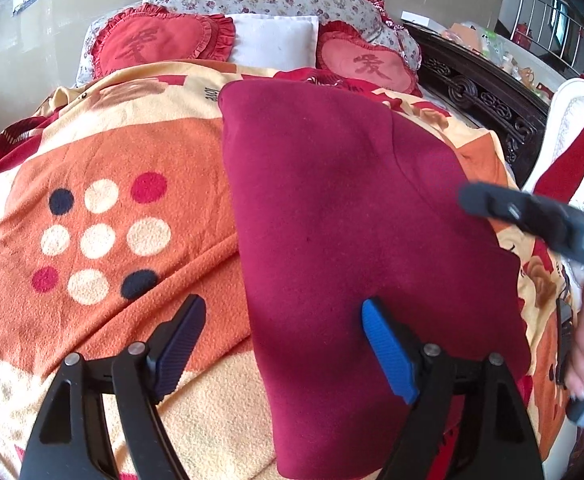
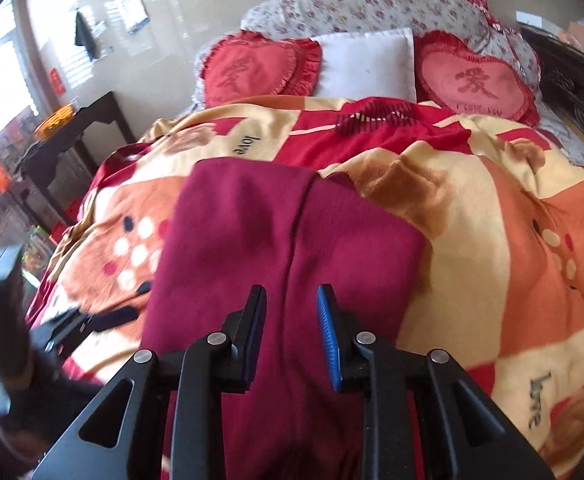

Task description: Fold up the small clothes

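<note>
Your left gripper [image 1: 284,344] has its jaws spread wide, one over the folded maroon garment [image 1: 344,208], one over the blanket [image 1: 132,152]. Your right gripper [image 2: 292,336] hangs over the garment, jaws slightly parted, pinching nothing.
</note>
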